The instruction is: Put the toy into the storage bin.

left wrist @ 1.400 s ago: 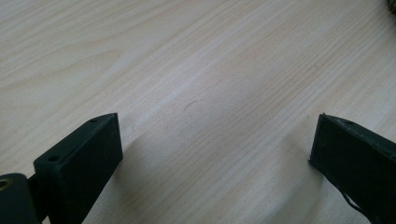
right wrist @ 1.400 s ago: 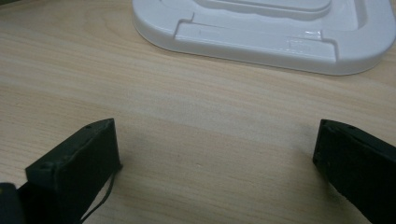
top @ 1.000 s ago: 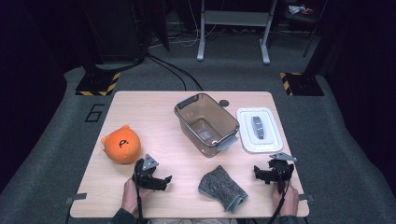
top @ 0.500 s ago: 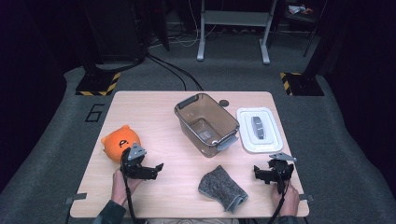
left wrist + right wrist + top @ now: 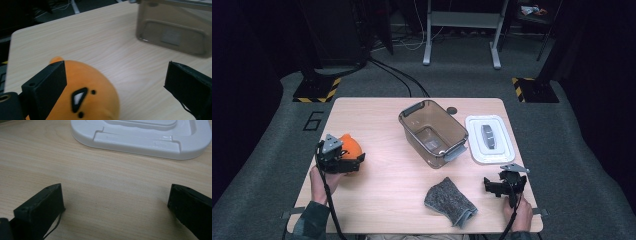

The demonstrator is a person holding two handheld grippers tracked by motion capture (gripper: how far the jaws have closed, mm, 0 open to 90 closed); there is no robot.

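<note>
Near the table's left edge the left gripper [image 5: 343, 159], jaws wide, straddles the orange plush toy [image 5: 82, 92], apparently untouched; closing comes next, while the right gripper [image 5: 504, 185] rests open.

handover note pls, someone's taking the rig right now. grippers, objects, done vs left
Left gripper: open, jaws either side of the orange plush toy at the table's left, not closed on it.
Right gripper: open, holding nothing, above bare table near the white lid.
Clear bin: mid-table, open, no toy or cloth inside. Grey cloth lies at the front.
Done: nothing moved into the bin.
Left: probably grasp the toy first.
</note>
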